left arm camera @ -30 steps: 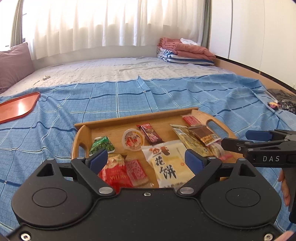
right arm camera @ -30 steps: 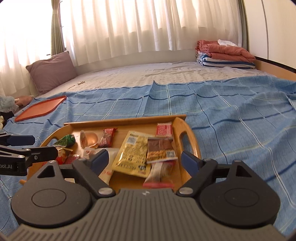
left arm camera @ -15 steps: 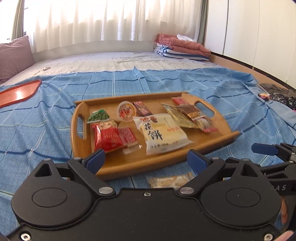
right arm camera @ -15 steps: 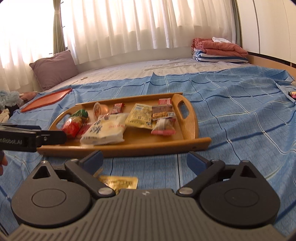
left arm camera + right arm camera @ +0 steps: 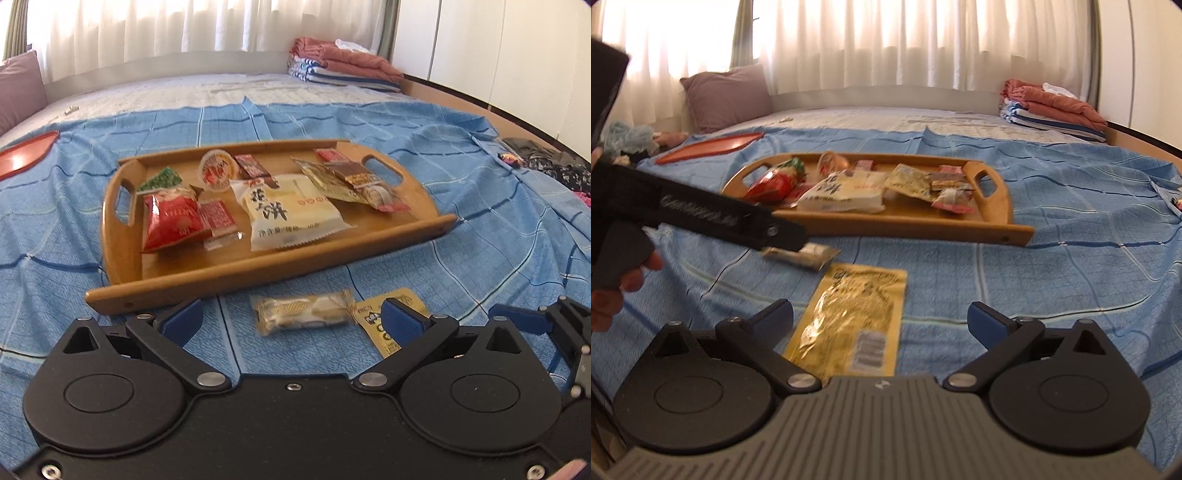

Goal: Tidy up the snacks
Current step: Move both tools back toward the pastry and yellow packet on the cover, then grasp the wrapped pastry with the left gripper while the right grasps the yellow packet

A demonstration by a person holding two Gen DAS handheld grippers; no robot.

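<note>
1. Readable writing: large black characters "花饼" on the white cake packet [image 5: 291,212] in the wooden tray [image 5: 258,275]; faint gold lettering on the red pouch [image 5: 170,221], not legible; blurred white lettering along the left gripper's arm in the right wrist view, not legible.
2. Outside the tray, on the blue checked bedsheet [image 5: 55,240]: a gold-wrapped bar [image 5: 301,314] lying crosswise, long axis parallel to the tray's near rim; just right of it a yellow sachet [image 5: 855,321], long axis pointing toward the tray, barcode end nearest the right gripper.
3. Left gripper [image 5: 291,319]: fingers spreading, wide apart, the bar ahead between them, untouched.
4. Right gripper [image 5: 881,317]: fingers spreading too, astride the sachet's near end, no contact.
5. Only in the left wrist view: a green triangular packet [image 5: 160,180] and a round jelly cup [image 5: 218,171] face-on.
6. Only in the right wrist view: a purple pillow [image 5: 726,96] and a hand [image 5: 624,284] on the left gripper's handle.
</note>
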